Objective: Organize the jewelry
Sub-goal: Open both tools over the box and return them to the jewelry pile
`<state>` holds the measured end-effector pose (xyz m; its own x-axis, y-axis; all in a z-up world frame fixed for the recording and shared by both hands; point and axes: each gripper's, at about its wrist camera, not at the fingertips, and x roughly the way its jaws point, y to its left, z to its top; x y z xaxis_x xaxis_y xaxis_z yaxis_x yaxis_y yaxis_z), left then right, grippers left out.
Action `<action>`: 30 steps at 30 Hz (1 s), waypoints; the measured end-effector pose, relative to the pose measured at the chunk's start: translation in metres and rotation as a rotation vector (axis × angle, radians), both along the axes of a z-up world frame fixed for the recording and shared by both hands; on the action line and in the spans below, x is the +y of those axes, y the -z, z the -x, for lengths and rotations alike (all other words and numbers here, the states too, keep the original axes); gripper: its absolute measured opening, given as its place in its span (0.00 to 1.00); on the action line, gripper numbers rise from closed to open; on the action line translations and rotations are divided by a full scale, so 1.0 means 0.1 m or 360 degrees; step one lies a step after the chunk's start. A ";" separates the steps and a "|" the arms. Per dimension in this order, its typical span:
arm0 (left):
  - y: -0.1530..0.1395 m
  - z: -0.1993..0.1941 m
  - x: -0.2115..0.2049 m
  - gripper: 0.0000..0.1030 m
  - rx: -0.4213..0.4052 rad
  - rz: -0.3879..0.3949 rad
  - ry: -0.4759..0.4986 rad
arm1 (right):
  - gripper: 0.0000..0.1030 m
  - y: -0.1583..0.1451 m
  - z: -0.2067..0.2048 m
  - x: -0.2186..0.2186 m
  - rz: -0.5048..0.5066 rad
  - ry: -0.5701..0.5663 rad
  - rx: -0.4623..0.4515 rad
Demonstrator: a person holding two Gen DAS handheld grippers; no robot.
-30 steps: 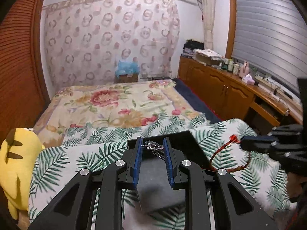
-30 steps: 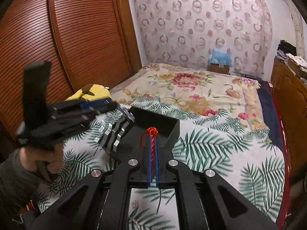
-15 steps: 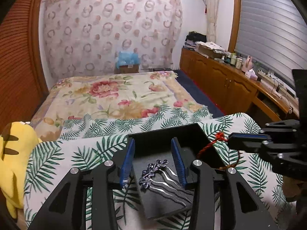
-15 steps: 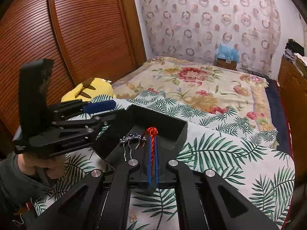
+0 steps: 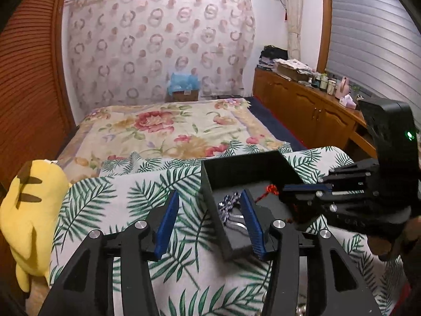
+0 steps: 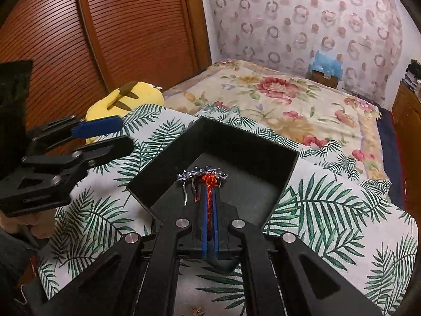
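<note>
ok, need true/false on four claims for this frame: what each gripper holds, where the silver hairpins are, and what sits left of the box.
1. The right gripper is shut on the red braided cord. True.
2. The left gripper is clamped on the silver flower hairpins. False: it is open, holding nothing.
3. The hairpins lie inside the open black rectangular box. True.
4. A blue plush toy lies left of the box. False: the plush toy is yellow.

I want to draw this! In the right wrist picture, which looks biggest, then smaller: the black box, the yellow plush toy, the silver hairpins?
1. black box, biggest by far
2. yellow plush toy; it's farther away and partly hidden, so really may be bigger
3. silver hairpins, smallest
</note>
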<state>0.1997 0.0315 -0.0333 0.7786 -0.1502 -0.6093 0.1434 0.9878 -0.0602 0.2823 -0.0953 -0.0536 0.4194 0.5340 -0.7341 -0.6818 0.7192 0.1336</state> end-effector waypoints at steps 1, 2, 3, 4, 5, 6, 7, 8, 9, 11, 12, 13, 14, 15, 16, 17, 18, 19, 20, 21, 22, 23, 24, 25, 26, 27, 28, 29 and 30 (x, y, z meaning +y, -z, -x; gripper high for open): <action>0.00 0.03 0.00 0.45 0.0001 0.0001 0.0001 | 0.05 -0.01 0.01 0.00 0.0000 0.0007 -0.0004; 0.00 0.05 -0.01 0.45 0.0003 0.0003 0.0001 | 0.07 -0.03 0.02 -0.01 0.0000 0.0021 -0.0014; 0.01 0.09 -0.01 0.45 0.0004 0.0004 0.0001 | 0.17 -0.04 0.03 -0.03 0.0003 0.0039 -0.0023; 0.01 0.11 0.00 0.45 0.0005 0.0006 0.0001 | 0.26 -0.05 0.04 -0.05 0.0003 0.0048 -0.0029; 0.01 0.13 0.01 0.45 0.0005 0.0008 0.0001 | 0.29 -0.07 0.05 -0.08 0.0003 0.0056 -0.0036; 0.02 0.16 0.00 0.46 0.0006 0.0010 0.0002 | 0.29 -0.07 0.04 -0.11 0.0005 0.0064 -0.0041; 0.02 0.20 0.00 0.46 0.0007 0.0013 0.0005 | 0.29 -0.09 0.06 -0.13 0.0010 0.0075 -0.0049; 0.03 0.22 0.01 0.46 0.0007 0.0014 0.0006 | 0.29 -0.10 0.09 -0.17 0.0012 0.0090 -0.0057; 0.03 0.27 0.00 0.46 0.0007 0.0017 0.0011 | 0.29 -0.12 0.11 -0.20 0.0009 0.0100 -0.0063; 0.03 0.34 -0.02 0.48 0.0007 0.0016 0.0020 | 0.29 -0.15 0.19 -0.28 -0.0008 0.0117 -0.0073; 0.03 0.40 -0.03 0.49 0.0006 0.0013 0.0027 | 0.29 -0.17 0.24 -0.31 -0.0016 0.0126 -0.0080; 0.03 0.44 -0.05 0.50 0.0003 0.0012 0.0033 | 0.29 -0.18 0.31 -0.36 -0.0026 0.0136 -0.0089; 0.02 0.47 -0.06 0.50 0.0003 0.0011 0.0039 | 0.29 -0.19 0.37 -0.40 -0.0031 0.0145 -0.0096; 0.03 0.53 -0.07 0.50 0.0002 0.0009 0.0049 | 0.29 -0.19 0.45 -0.45 -0.0034 0.0158 -0.0104; 0.03 0.57 -0.08 0.50 0.0002 0.0009 0.0054 | 0.29 -0.19 0.51 -0.48 -0.0036 0.0167 -0.0108; 0.03 0.61 -0.09 0.51 0.0003 0.0010 0.0060 | 0.29 -0.18 0.57 -0.51 -0.0040 0.0175 -0.0110; 0.04 0.65 -0.10 0.51 0.0004 0.0011 0.0066 | 0.29 -0.16 0.65 -0.57 -0.0039 0.0188 -0.0112; 0.05 0.69 -0.11 0.51 0.0006 0.0013 0.0072 | 0.29 -0.14 0.71 -0.60 -0.0035 0.0196 -0.0115; 0.06 0.74 -0.13 0.51 0.0007 0.0013 0.0078 | 0.29 -0.12 0.78 -0.63 -0.0029 0.0204 -0.0120; 0.06 0.77 -0.14 0.51 0.0008 0.0013 0.0083 | 0.29 -0.10 0.87 -0.67 -0.0018 0.0216 -0.0131; 0.07 0.82 -0.16 0.51 0.0012 0.0012 0.0089 | 0.29 -0.08 0.93 -0.70 -0.0011 0.0224 -0.0137; 0.06 0.84 -0.18 0.51 0.0016 0.0010 0.0094 | 0.29 -0.07 1.01 -0.73 -0.0003 0.0235 -0.0145; 0.07 0.87 -0.21 0.51 0.0020 0.0006 0.0100 | 0.29 -0.05 1.09 -0.76 0.0005 0.0246 -0.0156; 0.08 0.91 -0.23 0.51 0.0023 0.0002 0.0105 | 0.29 -0.04 1.15 -0.79 0.0007 0.0254 -0.0163; 0.09 0.96 -0.24 0.57 0.0026 0.0001 0.0110 | 0.29 -0.02 1.24 -0.82 0.0006 0.0263 -0.0167; 0.11 1.01 -0.26 0.62 0.0026 0.0002 0.0117 | 0.29 0.00 1.30 -0.83 0.0002 0.0270 -0.0165; 0.11 1.04 -0.26 0.67 0.0022 0.0003 0.0122 | 0.29 0.01 1.37 -0.85 -0.0009 0.0281 -0.0159; 0.12 1.09 -0.28 0.67 0.0025 0.0004 0.0131 | 0.29 0.04 1.44 -0.89 -0.0023 0.0296 -0.0147; 0.13 1.12 -0.30 0.67 0.0035 0.0003 0.0136 | 0.29 0.06 1.49 -0.92 -0.0034 0.0309 -0.0138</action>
